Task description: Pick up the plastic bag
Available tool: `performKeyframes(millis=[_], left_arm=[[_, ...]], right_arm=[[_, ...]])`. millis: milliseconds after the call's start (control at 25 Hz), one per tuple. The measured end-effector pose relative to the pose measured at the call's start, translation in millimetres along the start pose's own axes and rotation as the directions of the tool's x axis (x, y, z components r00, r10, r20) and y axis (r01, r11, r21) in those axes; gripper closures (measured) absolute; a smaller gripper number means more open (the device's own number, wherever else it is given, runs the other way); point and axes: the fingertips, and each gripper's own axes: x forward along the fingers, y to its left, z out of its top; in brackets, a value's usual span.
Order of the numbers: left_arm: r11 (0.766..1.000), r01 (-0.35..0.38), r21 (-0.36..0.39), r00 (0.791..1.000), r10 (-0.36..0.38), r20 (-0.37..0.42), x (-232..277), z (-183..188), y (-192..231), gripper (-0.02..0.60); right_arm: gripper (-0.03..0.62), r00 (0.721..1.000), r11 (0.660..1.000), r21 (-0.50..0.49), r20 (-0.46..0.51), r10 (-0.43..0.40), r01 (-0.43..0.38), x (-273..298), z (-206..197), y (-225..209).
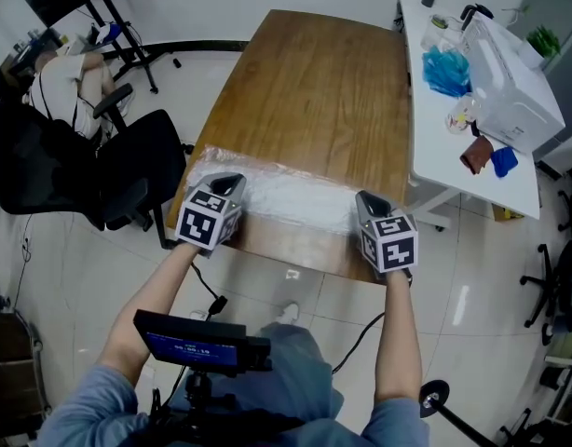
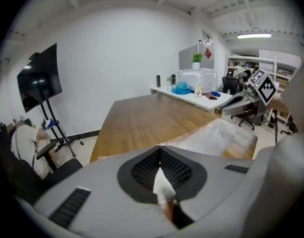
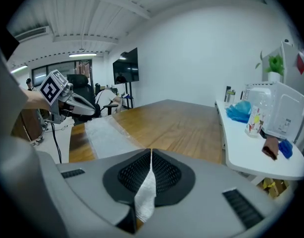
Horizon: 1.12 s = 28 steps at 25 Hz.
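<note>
Your left claw (image 1: 232, 184) and right claw (image 1: 368, 199) each pinch an end of the clear flat plastic bag (image 1: 291, 196), stretched sideways between them.

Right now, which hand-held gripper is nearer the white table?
Right. The right hand-held gripper grips the bag beside the white table; the left hand-held gripper grips its opposite end.

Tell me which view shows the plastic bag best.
The head view: the whole plastic bag spans the table near its front edge, between the left tool and right tool. Each gripper view shows only a pinched bit and part of the sheet.
</note>
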Motion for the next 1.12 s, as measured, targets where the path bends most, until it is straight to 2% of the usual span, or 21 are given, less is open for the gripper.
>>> performKeyframes(millis=[200, 320, 440, 760, 1040, 1120], left_arm=[[0.999, 0.042, 0.012, 0.989, -0.044, 0.138, -21, 35, -12, 0.568], [0.998, 0.053, 0.021, 0.978, -0.056, 0.201, -36, 55, -15, 0.568], [0.998, 0.057, -0.002, 0.962, -0.055, 0.268, -52, 72, -14, 0.568], [0.996, 0.085, -0.031, 0.895, -0.063, 0.441, -99, 110, -22, 0.568], [0.996, 0.091, -0.017, 0.829, -0.066, 0.556, -138, 133, -27, 0.568], [0.995, 0.093, -0.021, 0.817, -0.064, 0.573, -144, 133, -28, 0.568]], right_arm=[[0.594, 0.997, 1.000, -0.016, 0.075, 0.007, -0.005, -16, 28, 17], [0.594, 0.990, 0.999, -0.030, 0.137, 0.016, -0.012, -27, 52, 30], [0.594, 0.978, 0.999, -0.042, 0.204, 0.034, -0.026, -37, 77, 46], [0.594, 0.920, 0.996, -0.071, 0.385, 0.068, -0.044, -70, 135, 85], [0.594, 0.862, 0.996, -0.075, 0.500, 0.087, -0.057, -95, 164, 110], [0.594, 0.847, 0.994, -0.090, 0.523, 0.095, -0.056, -100, 170, 117]])
